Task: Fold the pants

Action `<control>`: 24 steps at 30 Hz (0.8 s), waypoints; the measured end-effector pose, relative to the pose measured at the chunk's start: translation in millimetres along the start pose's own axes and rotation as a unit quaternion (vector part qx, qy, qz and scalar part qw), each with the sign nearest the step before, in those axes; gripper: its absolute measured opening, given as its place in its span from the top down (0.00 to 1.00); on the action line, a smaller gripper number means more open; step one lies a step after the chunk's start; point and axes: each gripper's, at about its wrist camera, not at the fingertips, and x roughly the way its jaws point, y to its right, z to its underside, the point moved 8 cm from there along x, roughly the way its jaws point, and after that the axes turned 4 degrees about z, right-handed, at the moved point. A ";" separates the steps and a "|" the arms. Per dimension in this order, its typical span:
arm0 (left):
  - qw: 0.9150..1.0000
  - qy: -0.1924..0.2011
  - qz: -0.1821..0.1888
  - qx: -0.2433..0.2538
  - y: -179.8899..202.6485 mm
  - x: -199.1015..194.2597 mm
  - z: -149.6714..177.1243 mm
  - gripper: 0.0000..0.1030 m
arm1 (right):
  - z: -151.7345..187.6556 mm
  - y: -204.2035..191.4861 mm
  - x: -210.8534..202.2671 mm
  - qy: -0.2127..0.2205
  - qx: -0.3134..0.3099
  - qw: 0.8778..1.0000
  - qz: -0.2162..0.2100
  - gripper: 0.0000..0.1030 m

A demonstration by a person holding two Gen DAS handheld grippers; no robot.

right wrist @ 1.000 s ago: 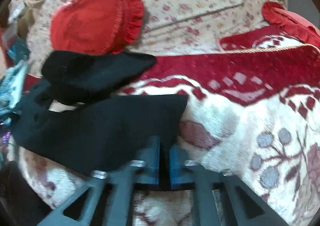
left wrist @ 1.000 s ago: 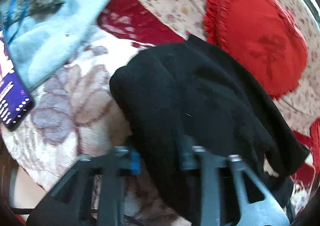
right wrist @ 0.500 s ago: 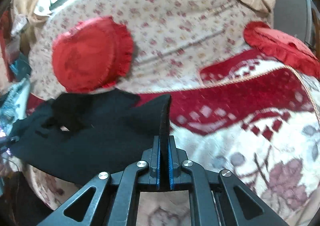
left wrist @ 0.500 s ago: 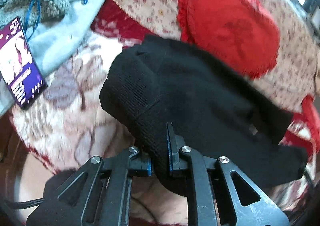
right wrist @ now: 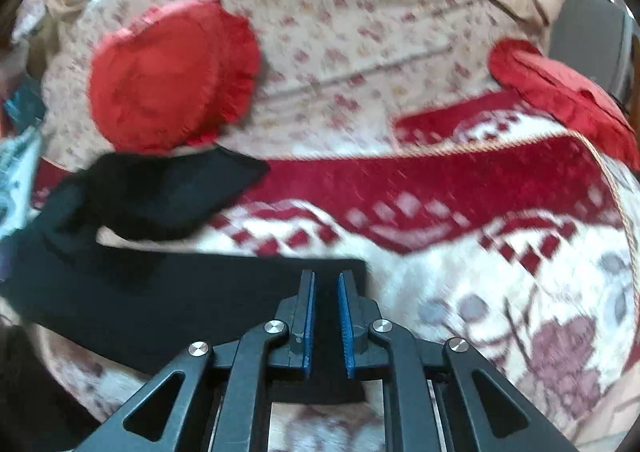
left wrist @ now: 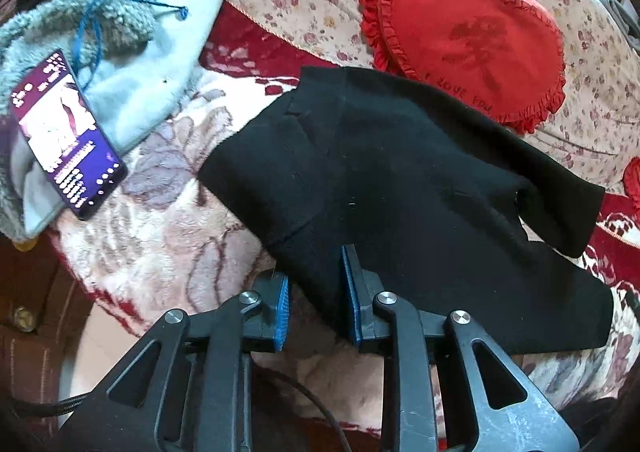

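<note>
A: Where are the pants (left wrist: 400, 188)?

B: Flat on the blanket (left wrist: 160, 212), below the red cushion (left wrist: 468, 28). Left tool (left wrist: 314, 304) and right tool (right wrist: 325, 320) both gape over the near hem, gripping nothing.

A: Next fold?

B: Probably pinch both corners evenly. There's room rightward; the phone (left wrist: 64, 136) and fleece (left wrist: 120, 24) crowd the left.

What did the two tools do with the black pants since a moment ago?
Both let go. The left tool and the right tool were pinched shut on the black pants half a second ago; now both are open. The pants, lifted before, have come down flat on the blanket. The red heart pillow and the phone stayed put.
</note>
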 end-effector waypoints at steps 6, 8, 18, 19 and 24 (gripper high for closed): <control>1.000 0.021 -0.015 0.017 -0.8 -27.4 -0.5 0.79 | -1.7 -69.6 2.0 -0.002 -0.027 0.993 -0.115 0.89; 0.999 0.033 -0.022 0.023 -2.1 -39.3 -0.7 0.79 | 7.3 -93.2 8.5 -0.014 -0.047 0.990 -0.129 0.89; 0.999 0.029 0.010 0.019 12.4 -36.5 -11.8 0.75 | 42.6 -154.7 48.5 -0.077 -0.122 0.979 -0.142 0.88; 0.999 0.025 0.018 0.018 16.3 -30.7 -12.7 0.71 | 42.1 -154.6 47.2 -0.080 -0.122 0.979 -0.143 0.88; 0.999 0.010 0.038 0.015 33.7 1.3 -22.0 0.61 | 20.0 -165.1 31.4 -0.057 -0.140 0.977 -0.150 0.88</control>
